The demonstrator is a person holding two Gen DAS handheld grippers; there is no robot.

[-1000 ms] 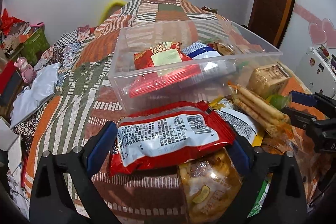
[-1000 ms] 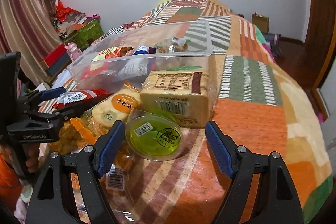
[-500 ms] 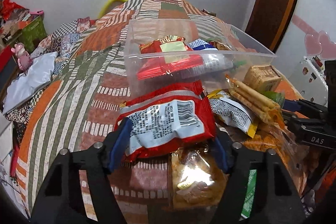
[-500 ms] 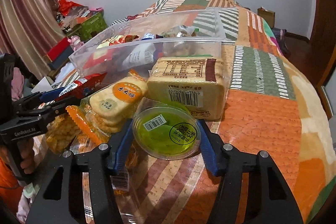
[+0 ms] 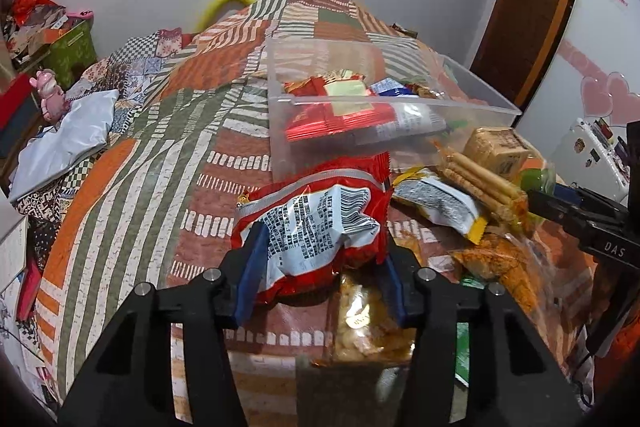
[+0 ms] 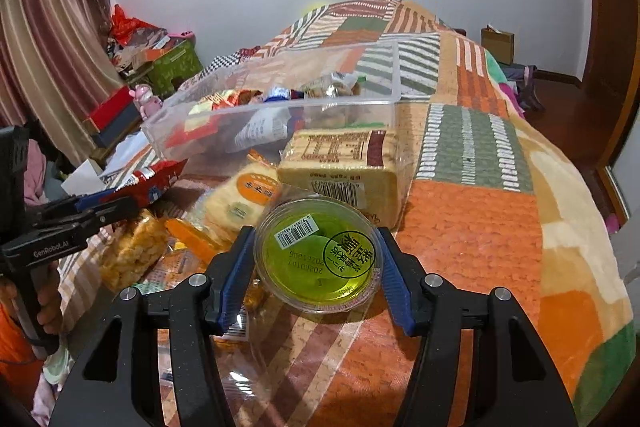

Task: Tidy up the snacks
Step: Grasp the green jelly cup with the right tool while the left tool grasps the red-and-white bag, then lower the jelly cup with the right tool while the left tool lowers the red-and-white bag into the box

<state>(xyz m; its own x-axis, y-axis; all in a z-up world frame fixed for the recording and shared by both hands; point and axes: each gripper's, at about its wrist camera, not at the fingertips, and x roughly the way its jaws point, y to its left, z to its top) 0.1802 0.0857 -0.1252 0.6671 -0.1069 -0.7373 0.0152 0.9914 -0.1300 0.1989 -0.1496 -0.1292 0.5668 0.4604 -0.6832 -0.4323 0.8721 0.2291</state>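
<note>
Snacks are being gripped: left tongs (image 5: 320,259), just closing, are pinching the red packet (image 5: 312,223); right tongs (image 6: 316,267) are clamping the green cup (image 6: 318,255), clear bin (image 6: 276,131) lying ahead of both.

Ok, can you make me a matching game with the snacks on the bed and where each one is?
Things:
1. red snack bag
2. green jelly cup
3. blue and white packet
4. tan cracker pack

Places:
A. lying inside the clear bin
B. squeezed between the left gripper fingers
C. on the blanket just in front of the bin
D. clamped between the right gripper fingers

Pairs: 1-B, 2-D, 3-A, 4-C
</note>
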